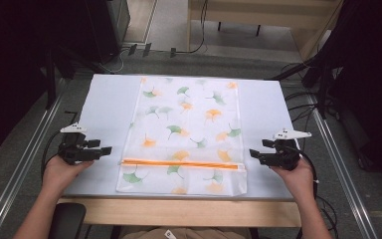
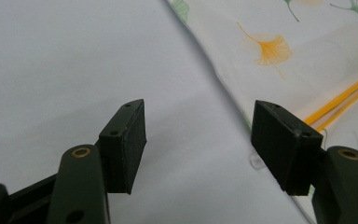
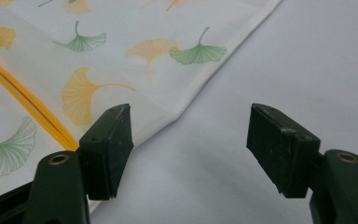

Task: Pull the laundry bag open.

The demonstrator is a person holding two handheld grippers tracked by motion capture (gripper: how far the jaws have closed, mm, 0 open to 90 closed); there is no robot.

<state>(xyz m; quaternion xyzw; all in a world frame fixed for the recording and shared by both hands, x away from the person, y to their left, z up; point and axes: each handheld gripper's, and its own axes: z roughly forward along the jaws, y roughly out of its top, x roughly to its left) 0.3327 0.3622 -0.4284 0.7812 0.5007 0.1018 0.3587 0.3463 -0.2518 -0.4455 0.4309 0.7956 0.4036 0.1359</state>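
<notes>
A white sheet [image 1: 109, 99] covers the table [image 1: 179, 211], whose wooden front edge shows bare below it; metal rails [image 1: 25, 159] run along both sides on the grey floor [image 1: 204, 62]; cables [image 1: 308, 107] lie at the right; a pale wooden bench [image 1: 258, 15] stands beyond.

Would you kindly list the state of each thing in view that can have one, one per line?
Leaf-print bag: lying flat on the table, not gripped.
Orange zipper: apparently closed along its whole length.
Left gripper: open, nothing between its jaws, beside the bag's left edge.
Right gripper: open, nothing between its jaws, beside the bag's right edge.
</notes>
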